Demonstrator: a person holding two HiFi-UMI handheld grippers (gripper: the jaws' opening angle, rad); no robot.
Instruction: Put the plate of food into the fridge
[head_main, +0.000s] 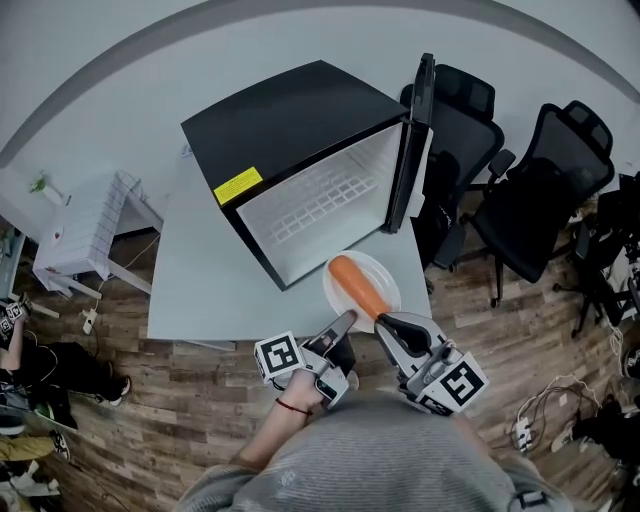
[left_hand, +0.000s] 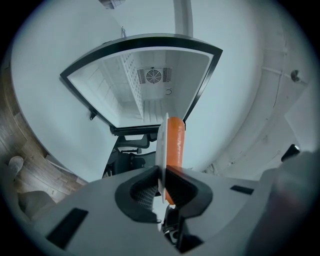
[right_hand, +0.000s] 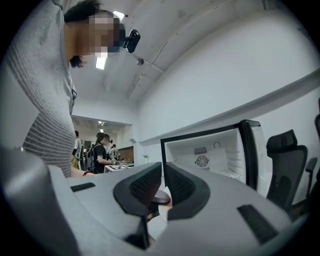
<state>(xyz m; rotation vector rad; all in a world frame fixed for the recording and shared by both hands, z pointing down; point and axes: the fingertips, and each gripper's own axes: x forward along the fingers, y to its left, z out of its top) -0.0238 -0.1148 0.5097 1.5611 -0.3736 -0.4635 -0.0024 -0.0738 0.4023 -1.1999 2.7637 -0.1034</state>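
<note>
1. A white plate (head_main: 381, 272) carrying an orange food piece (head_main: 357, 284) sits over the grey table's (head_main: 190, 270) near edge, just before the open fridge (head_main: 290, 120).
2. The left gripper (head_main: 346, 320) pinches the plate's rim.
3. The right gripper (head_main: 383, 324) has its jaws pressed together, beside the rim.

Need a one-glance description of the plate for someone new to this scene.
Find the black mini fridge standing open on the pale table. Just before its open mouth is a round white plate, its rim pinched by the left gripper. It alone carries a long orange piece of food.
</note>
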